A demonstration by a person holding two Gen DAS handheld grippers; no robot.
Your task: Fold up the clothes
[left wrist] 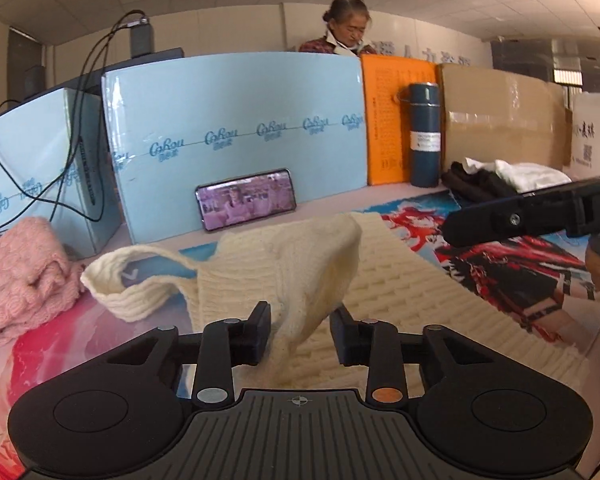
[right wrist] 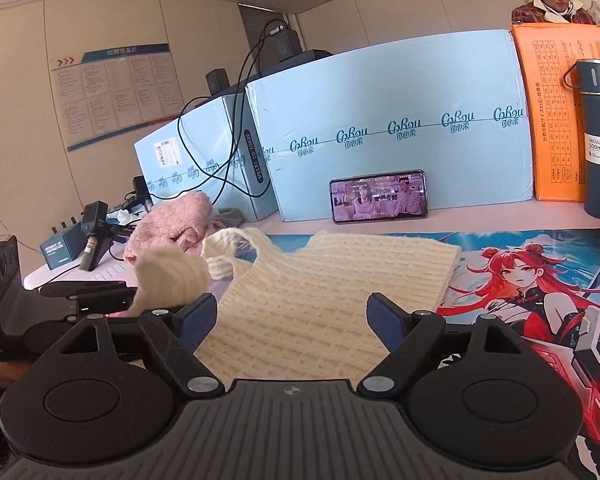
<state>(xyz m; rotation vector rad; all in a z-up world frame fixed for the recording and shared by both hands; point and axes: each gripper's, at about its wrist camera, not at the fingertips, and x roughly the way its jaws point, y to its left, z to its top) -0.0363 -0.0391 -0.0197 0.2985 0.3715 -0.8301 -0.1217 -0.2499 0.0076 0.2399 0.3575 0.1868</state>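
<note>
Two grippers, one cream sweater (left wrist: 384,280), one pink knit (left wrist: 24,276).

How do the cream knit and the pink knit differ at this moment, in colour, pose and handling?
The cream knit is pale and ribbed; the pink knit is rose with a bumpier stitch. The cream one lies mostly spread flat on the printed mat, a part of it lifted between the left gripper's fingers; the pink one sits bunched in a heap at the mat's edge, with neither gripper at it. Both are knitted garments on the same table.
</note>
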